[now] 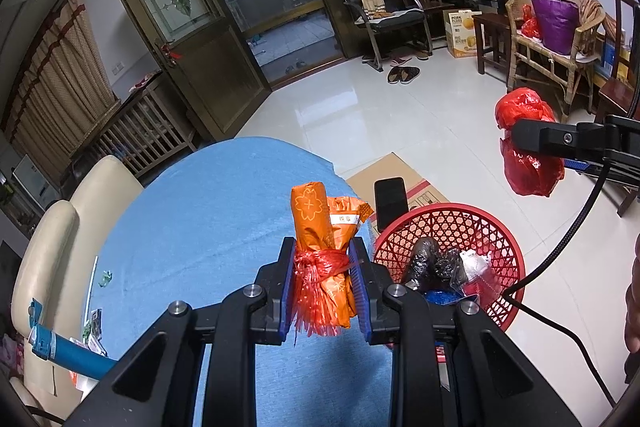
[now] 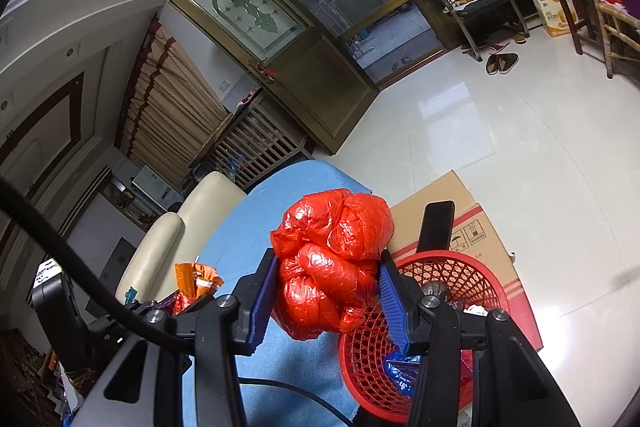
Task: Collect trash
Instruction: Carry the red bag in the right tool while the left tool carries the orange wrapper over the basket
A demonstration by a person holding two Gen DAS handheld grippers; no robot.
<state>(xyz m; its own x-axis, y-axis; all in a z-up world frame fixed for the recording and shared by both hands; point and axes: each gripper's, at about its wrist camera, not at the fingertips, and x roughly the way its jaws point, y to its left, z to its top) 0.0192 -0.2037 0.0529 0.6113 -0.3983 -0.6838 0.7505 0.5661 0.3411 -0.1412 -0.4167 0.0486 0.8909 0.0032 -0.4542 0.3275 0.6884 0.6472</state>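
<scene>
Fingers (image 1: 357, 267) clamping orange bundle (image 1: 320, 227), beside basket (image 1: 448, 227)

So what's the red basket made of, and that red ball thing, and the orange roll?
The red basket looks like hard moulded plastic: an open lattice with a slight shine. The red bundle seems to be a thin plastic bag, crinkled and glossy. The orange roll looks like a printed wrapper, probably plastic film or coated paper, tied with frayed red plastic string.

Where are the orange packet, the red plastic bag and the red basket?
orange packet (image 1: 316, 223), left wrist view, on its upper wrapper.
red plastic bag (image 2: 332, 259), right wrist view, on its crumpled middle.
red basket (image 1: 452, 227), left wrist view, on its far mesh wall.
</scene>
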